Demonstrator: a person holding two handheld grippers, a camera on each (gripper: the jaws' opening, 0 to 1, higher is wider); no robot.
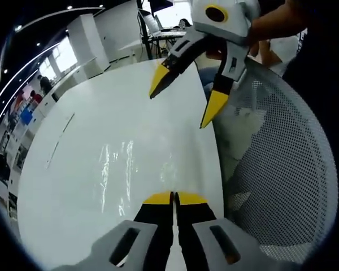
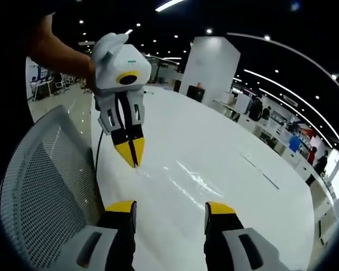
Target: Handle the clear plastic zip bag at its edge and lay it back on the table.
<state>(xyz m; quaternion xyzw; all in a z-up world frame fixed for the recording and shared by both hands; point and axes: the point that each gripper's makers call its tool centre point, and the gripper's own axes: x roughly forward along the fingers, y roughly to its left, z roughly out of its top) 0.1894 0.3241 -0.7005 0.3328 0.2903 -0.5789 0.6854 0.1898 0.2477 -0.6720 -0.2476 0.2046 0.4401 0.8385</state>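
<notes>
Your left gripper [image 1: 173, 197] has its yellow-tipped jaws pressed together, tips meeting with no gap, and whether they pinch the bag's edge you cannot tell from these pictures. Your right gripper [image 2: 172, 209] has its jaws spread wide apart, with nothing between them. The clear zip bag [image 1: 116, 169] lies flat on the white table [image 1: 73, 169], showing mostly as pale glossy streaks; in the left gripper view it spreads from just beyond the closed tips toward the far left. In the right gripper view the same shiny sheet [image 2: 195, 183] lies ahead of the open jaws, slightly right of the gap, not touched by either tip. The left gripper hangs tips-down over the near edge of the table in the right gripper view, its tips close to or on the surface, held by your hand [image 2: 89, 70] with a bare forearm reaching in from the left. In the left gripper view the right gripper [image 1: 183, 101] hovers above the table's far right edge, tips angled down. A white mesh chair back [image 1: 282, 164] stands just beside the table.
</notes>
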